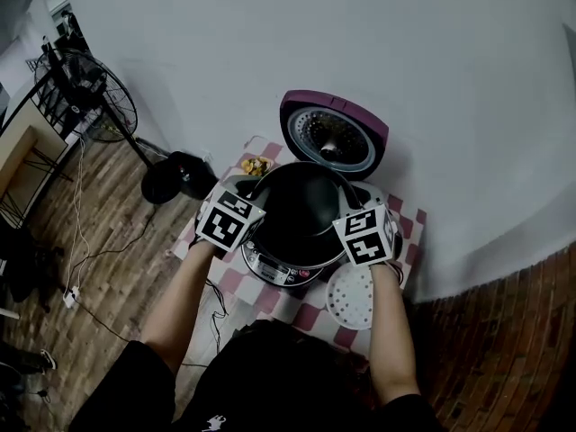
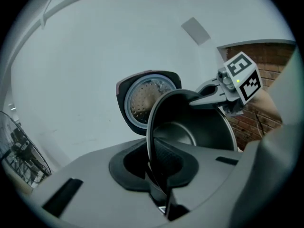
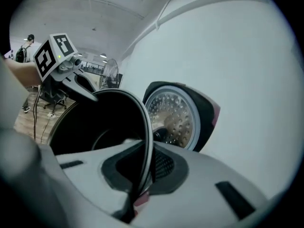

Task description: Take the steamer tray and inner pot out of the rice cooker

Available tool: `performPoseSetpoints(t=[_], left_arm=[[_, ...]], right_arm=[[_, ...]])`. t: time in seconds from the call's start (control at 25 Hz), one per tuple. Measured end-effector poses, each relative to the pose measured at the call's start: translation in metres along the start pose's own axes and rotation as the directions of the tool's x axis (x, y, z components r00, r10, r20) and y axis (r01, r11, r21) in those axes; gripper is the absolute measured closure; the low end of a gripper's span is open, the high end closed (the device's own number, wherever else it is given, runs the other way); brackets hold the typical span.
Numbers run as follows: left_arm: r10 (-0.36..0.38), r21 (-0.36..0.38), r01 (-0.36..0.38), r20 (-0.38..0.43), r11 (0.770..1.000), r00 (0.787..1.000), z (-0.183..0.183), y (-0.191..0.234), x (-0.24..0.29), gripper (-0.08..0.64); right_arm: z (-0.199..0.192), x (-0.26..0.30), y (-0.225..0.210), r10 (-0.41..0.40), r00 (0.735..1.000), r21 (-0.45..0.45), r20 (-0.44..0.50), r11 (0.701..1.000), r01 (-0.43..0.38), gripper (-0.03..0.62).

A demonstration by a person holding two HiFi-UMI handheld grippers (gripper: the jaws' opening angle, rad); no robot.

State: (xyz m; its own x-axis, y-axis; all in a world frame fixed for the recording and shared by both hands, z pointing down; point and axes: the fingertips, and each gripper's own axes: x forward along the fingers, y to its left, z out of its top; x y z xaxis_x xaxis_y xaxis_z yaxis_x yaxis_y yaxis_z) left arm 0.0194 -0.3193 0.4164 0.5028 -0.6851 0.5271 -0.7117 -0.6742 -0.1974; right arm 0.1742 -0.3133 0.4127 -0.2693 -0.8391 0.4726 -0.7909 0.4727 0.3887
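Observation:
The dark inner pot (image 1: pixel 301 207) hangs just above the silver rice cooker body (image 1: pixel 281 271), held by its rim on both sides. My left gripper (image 1: pixel 259 203) is shut on the pot's left rim, and the thin rim edge (image 2: pixel 153 141) runs down between its pads (image 2: pixel 164 158). My right gripper (image 1: pixel 343 220) is shut on the opposite rim (image 3: pixel 148 137). Each gripper shows in the other's view, clamped on the far rim: the right one (image 2: pixel 202 98) and the left one (image 3: pixel 89 94). The purple lid (image 1: pixel 333 138) stands open behind. The white perforated steamer tray (image 1: pixel 349 297) lies flat on the table, right of the cooker.
The small table has a pink-and-white checked cloth (image 1: pixel 407 226). A little dish of yellow food (image 1: pixel 255 165) sits at its back left. On the wood floor to the left are a standing fan (image 1: pixel 90 93), a black object (image 1: pixel 175 178) and cables. A white wall rises behind.

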Motion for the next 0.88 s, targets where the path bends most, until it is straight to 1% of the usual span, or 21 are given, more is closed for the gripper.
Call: performPoseSetpoints(t=[0.12, 0.24, 0.36, 0.52, 0.72, 0.88], left_arm=[[0.061, 0.008, -0.061, 0.039, 0.998, 0.997, 0.011, 0.0, -0.022, 0.537], [0.117, 0.006, -0.118, 0.06, 0.993, 0.991, 0.015, 0.0, -0.048, 0.538], [0.189, 0.004, -0.19, 0.07, 0.982, 0.98, 0.015, 0.005, -0.084, 0.538], [0.282, -0.004, -0.282, 0.071, 0.959, 0.957, 0.006, 0.018, -0.136, 0.54], [0.344, -0.024, -0.343, 0.056, 0.939, 0.937, -0.015, 0.031, -0.173, 0.54], [0.369, -0.048, -0.367, 0.055, 0.929, 0.928, -0.035, 0.051, -0.192, 0.54]], right_arm=[[0.016, -0.015, 0.0, -0.018, 0.998, -0.021, 0.065, 1.0, 0.019, 0.586], [0.032, -0.029, 0.007, -0.014, 0.992, -0.042, 0.125, 0.999, 0.02, 0.586], [0.053, -0.039, 0.023, 0.021, 0.982, -0.059, 0.189, 0.998, -0.01, 0.588], [0.086, -0.054, 0.057, 0.071, 0.962, -0.08, 0.265, 0.995, -0.052, 0.588], [0.107, -0.054, 0.094, 0.128, 0.945, -0.102, 0.302, 0.99, -0.101, 0.588], [0.126, -0.045, 0.121, 0.154, 0.94, -0.137, 0.306, 0.984, -0.117, 0.588]])
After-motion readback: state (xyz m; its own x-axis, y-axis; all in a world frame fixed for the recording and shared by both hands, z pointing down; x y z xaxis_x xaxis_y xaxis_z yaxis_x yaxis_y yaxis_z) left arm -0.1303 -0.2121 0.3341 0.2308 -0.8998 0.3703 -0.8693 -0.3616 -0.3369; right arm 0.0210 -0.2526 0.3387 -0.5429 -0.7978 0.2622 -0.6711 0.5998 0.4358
